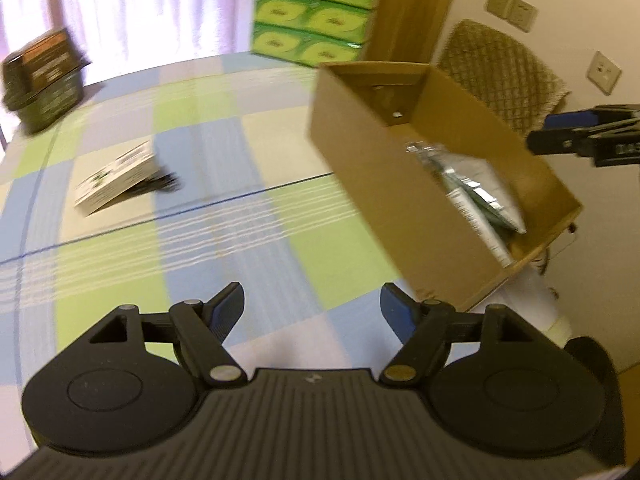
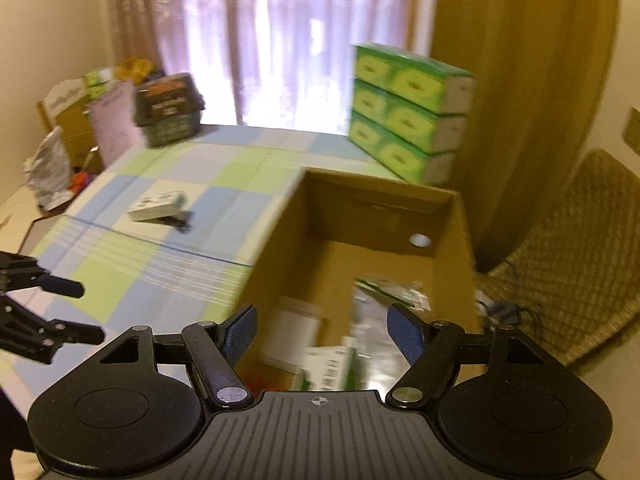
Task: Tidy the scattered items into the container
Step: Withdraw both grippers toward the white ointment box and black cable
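Both grippers hold nothing, jaws spread wide: left gripper (image 1: pixel 312 308) over the checked worktop (image 1: pixel 208 216), right gripper (image 2: pixel 322 332) above the open cardboard box (image 2: pixel 276 248). Inside the box lie packets (image 2: pixel 332 364), blurred. Farther out on the cloth sits a white carton (image 1: pixel 116 178), propped on something dark; green tissue boxes (image 1: pixel 312 12) stand beyond

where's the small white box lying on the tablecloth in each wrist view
Left wrist view: the small white box lies left of centre on the checked tablecloth, propped on something dark, well left of the cardboard box.
Right wrist view: it sits upper left, left of the cardboard box.
Shared landmark: the stack of green tissue boxes at the table's far edge.
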`<action>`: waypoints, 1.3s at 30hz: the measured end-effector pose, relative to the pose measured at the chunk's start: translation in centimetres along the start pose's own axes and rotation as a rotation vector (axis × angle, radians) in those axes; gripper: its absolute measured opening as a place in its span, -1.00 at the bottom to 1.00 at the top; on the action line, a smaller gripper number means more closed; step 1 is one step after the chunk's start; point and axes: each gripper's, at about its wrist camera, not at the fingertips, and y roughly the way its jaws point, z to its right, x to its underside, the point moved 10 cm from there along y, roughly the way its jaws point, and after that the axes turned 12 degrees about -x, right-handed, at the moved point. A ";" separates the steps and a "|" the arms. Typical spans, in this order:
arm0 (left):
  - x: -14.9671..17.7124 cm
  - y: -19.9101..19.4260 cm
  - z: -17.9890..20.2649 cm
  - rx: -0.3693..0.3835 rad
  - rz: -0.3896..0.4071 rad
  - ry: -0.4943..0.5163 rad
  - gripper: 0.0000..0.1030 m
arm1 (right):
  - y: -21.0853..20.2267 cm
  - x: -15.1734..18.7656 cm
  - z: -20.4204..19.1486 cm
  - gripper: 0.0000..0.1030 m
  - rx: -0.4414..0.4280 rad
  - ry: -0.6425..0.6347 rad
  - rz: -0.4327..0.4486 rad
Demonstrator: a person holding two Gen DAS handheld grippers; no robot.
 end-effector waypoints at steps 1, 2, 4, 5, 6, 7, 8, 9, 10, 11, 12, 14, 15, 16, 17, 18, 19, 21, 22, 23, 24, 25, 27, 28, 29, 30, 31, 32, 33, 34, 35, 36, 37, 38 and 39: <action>0.4 -0.1 -1.0 -0.014 -0.002 -0.001 0.38 | 0.4 -0.3 -1.0 0.50 -0.017 -0.013 0.000; 0.8 -0.2 -2.0 -0.030 -0.002 0.003 0.38 | 0.8 -0.6 -1.9 0.50 -0.032 -0.023 0.000; 1.6 -0.4 -3.9 -0.063 0.001 0.016 0.40 | 1.8 -1.2 -3.8 0.50 -0.068 -0.044 -0.005; 1.9 -0.5 -4.9 -0.078 0.001 0.022 0.42 | 2.3 -1.4 -4.8 0.50 -0.086 -0.054 -0.009; 2.1 -0.5 -5.7 -0.089 0.002 0.030 0.45 | 2.9 -1.7 -5.8 0.50 -0.105 -0.065 -0.013; 2.4 -0.5 -6.6 -0.099 0.001 0.037 0.45 | 3.5 -1.8 -6.7 0.50 -0.120 -0.076 -0.018; 2.6 -0.4 -7.5 -0.109 -0.001 0.041 0.45 | 4.3 -2.0 -7.6 0.50 -0.133 -0.089 -0.027; 2.8 -0.3 -8.4 -0.118 -0.004 0.044 0.45 | 4.9 -2.1 -8.4 0.50 -0.139 -0.101 -0.036; 3.0 -0.2 -9.1 -0.125 -0.007 0.048 0.45 | 5.6 -2.1 -9.0 0.50 -0.144 -0.110 -0.044; 3.2 0.0 -9.7 -0.130 -0.009 0.051 0.45 | 6.3 -2.1 -9.7 0.50 -0.152 -0.119 -0.053; 3.3 0.1 -10.4 -0.135 -0.011 0.054 0.45 | 7.0 -2.2 -10.4 0.50 -0.162 -0.128 -0.063; 3.5 0.3 -11.5 -0.141 -0.016 0.066 0.45 | 8.4 -2.3 -11.5 0.50 -0.177 -0.147 -0.080; 3.6 0.5 -12.0 -0.145 -0.015 0.074 0.45 | 9.2 -2.4 -12.0 0.50 -0.186 -0.156 -0.089; 3.6 0.7 -12.4 -0.147 -0.014 0.080 0.45 | 9.9 -2.5 -12.5 0.50 -0.191 -0.163 -0.098; 3.6 1.0 -12.8 -0.147 -0.016 0.084 0.45 | 10.4 -2.6 -12.7 0.50 -0.193 -0.168 -0.107; 3.6 1.3 -13.2 -0.144 -0.017 0.086 0.45 | 11.3 -2.8 -13.0 0.50 -0.193 -0.176 -0.117; 3.6 1.6 -13.5 -0.142 -0.017 0.087 0.45 | 11.8 -2.9 -13.2 0.50 -0.194 -0.182 -0.123; 3.5 2.5 -14.1 -0.136 -0.021 0.089 0.45 | 13.3 -3.3 -13.6 0.50 -0.194 -0.194 -0.140; 3.4 3.0 -14.3 -0.132 -0.021 0.095 0.45 | 13.9 -3.4 -13.7 0.50 -0.192 -0.199 -0.150; 3.2 3.5 -14.5 -0.131 -0.021 0.101 0.45 | 14.6 -3.6 -13.8 0.50 -0.191 -0.204 -0.161; 3.0 4.0 -14.9 -0.131 -0.021 0.108 0.45 | 15.4 -3.8 -13.8 0.50 -0.191 -0.209 -0.171; 2.9 4.5 -15.2 -0.131 -0.023 0.115 0.45 | 15.9 -3.9 -13.9 0.50 -0.192 -0.214 -0.179; 2.6 5.4 -15.8 -0.125 -0.029 0.126 0.45 | 17.2 -4.3 -14.0 0.50 -0.192 -0.227 -0.192; 2.4 5.9 -16.2 -0.122 -0.030 0.134 0.45 | 17.9 -4.4 -14.0 0.50 -0.194 -0.234 -0.197; 2.2 6.3 -16.5 -0.120 -0.031 0.144 0.45 | 18.7 -4.6 -14.0 0.50 -0.197 -0.244 -0.204; 2.0 6.8 -16.8 -0.119 -0.030 0.156 0.45 | 19.4 -4.7 -14.0 0.50 -0.200 -0.255 -0.210; 1.7 7.1 -17.2 -0.121 -0.027 0.167 0.45 | 20.1 -4.9 -14.0 0.50 -0.203 -0.265 -0.216; 1.3 7.5 -17.5 -0.124 -0.022 0.181 0.45 | 20.9 -5.0 -14.0 0.50 -0.210 -0.278 -0.222; 0.9 7.9 -17.9 -0.129 -0.015 0.198 0.45 | 21.6 -5.1 -14.1 0.50 -0.219 -0.289 -0.224; 0.4 8.4 -18.2 -0.133 -0.008 0.216 0.44 | 22.4 -5.3 -14.2 0.50 -0.228 -0.301 -0.229; 0.0 8.7 -18.4 -0.133 0.000 0.232 0.44 | 23.2 -5.4 -14.2 0.50 -0.236 -0.312 -0.233; -0.6 9.2 -18.7 -0.133 0.010 0.252 0.44 | 24.1 -5.6 -14.2 0.49 -0.246 -0.329 -0.237; -1.0 9.6 -18.9 -0.135 0.016 0.269 0.44 | 24.7 -5.7 -14.2 0.49 -0.253 -0.344 -0.239; -1.5 10.1 -19.1 -0.136 0.022 0.289 0.44 | 25.6 -5.9 -14.2 0.49 -0.261 -0.362 -0.244; -2.1 10.5 -19.2 -0.133 0.030 0.313 0.44 | 26.3 -6.0 -14.1 0.49 -0.268 -0.373 -0.247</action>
